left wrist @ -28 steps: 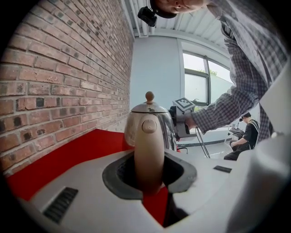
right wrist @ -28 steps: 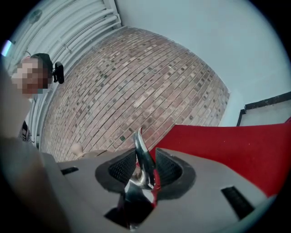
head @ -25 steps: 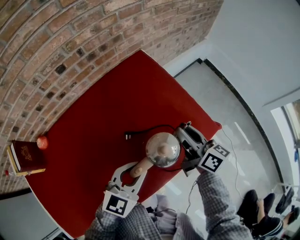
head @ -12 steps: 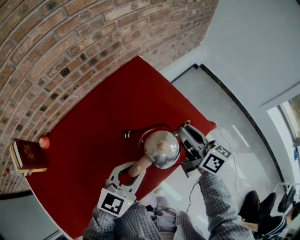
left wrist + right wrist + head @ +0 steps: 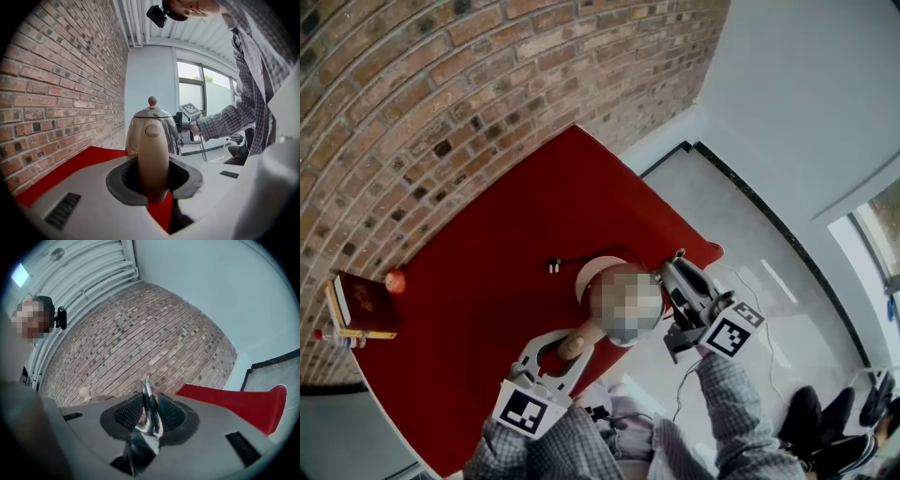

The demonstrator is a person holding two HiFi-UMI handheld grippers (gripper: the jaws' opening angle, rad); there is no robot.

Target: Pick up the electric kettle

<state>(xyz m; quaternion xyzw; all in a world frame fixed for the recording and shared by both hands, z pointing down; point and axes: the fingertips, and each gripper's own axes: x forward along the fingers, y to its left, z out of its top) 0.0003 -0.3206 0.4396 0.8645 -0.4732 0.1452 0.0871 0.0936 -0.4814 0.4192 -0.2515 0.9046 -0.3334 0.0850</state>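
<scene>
Roughly level: left claw (image 5: 153, 177), right claw (image 5: 149, 417)

The electric kettle (image 5: 153, 127) stood upright: a polished steel pot with a domed lid, a round beige knob (image 5: 152, 101) on top and a beige handle (image 5: 153, 164). The handle sat clamped between the pads of the left gripper (image 5: 153, 178). The thin steel spout (image 5: 148, 404) stood between the pads of the right gripper (image 5: 150, 417), whose jaws had just been closing on it. The kettle was over the near right part of the red bench (image 5: 487, 281), its underside hidden.

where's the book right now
In the head view the book lies at the red table's far left end, by the brick wall, beside a small red ball.
</scene>
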